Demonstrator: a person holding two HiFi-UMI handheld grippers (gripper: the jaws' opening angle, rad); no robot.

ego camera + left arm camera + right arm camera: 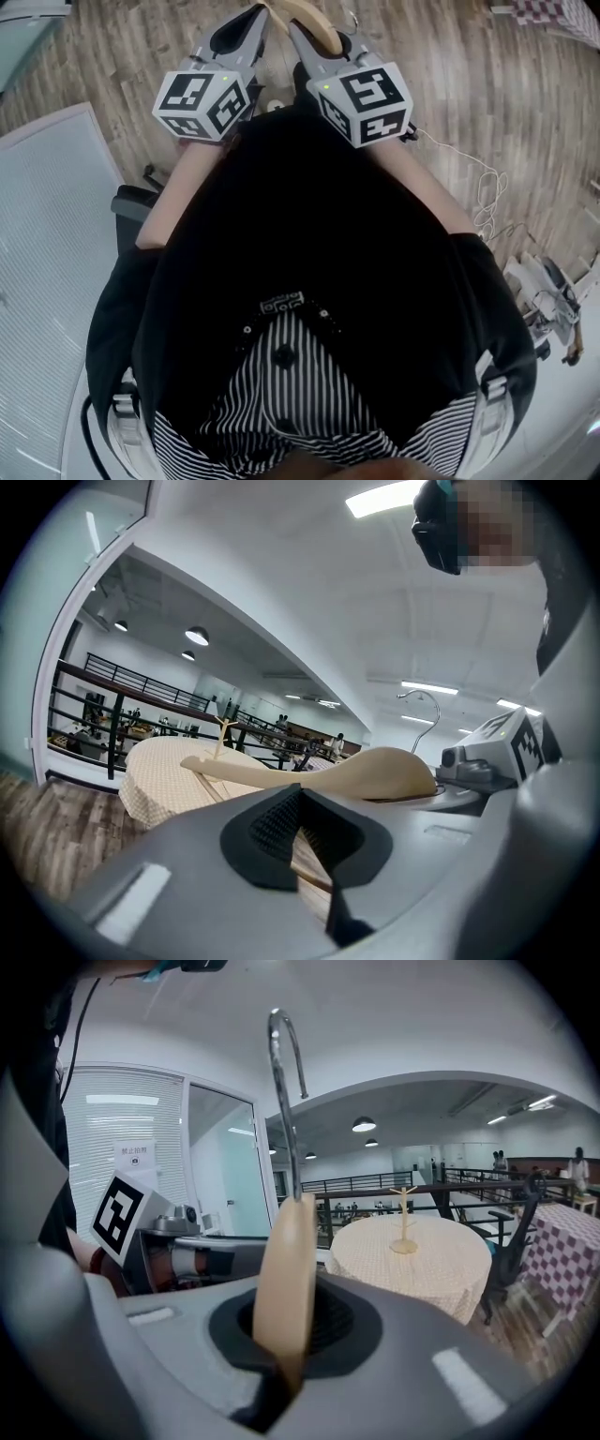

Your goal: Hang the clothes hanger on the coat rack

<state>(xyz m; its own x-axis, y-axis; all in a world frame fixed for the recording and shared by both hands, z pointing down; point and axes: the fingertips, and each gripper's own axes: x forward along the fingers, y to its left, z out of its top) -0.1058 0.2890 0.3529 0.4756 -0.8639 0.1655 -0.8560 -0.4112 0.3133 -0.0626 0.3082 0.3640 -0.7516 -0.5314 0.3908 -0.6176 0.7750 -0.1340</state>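
A pale wooden clothes hanger (286, 1279) with a metal hook (286, 1091) is held between both grippers. My right gripper (286, 1344) is shut on the hanger's body just below the hook. My left gripper (305, 850) is shut on the hanger's thin lower bar, and the curved body (319, 772) runs across above the jaws. In the head view both grippers (255, 23) (302, 37) are held out in front of the person's chest, with the hanger (305, 14) at their tips. A small wooden coat rack (404, 1220) (221, 735) stands far ahead on a round table (412, 1269).
The round table has a beige checked cloth (159, 771). A black chair (511, 1241) and a purple checked table (562, 1241) stand right of it. A dark railing (112, 705) runs behind, a glass door (220, 1166) is at left. Cables (487, 192) lie on the wood floor.
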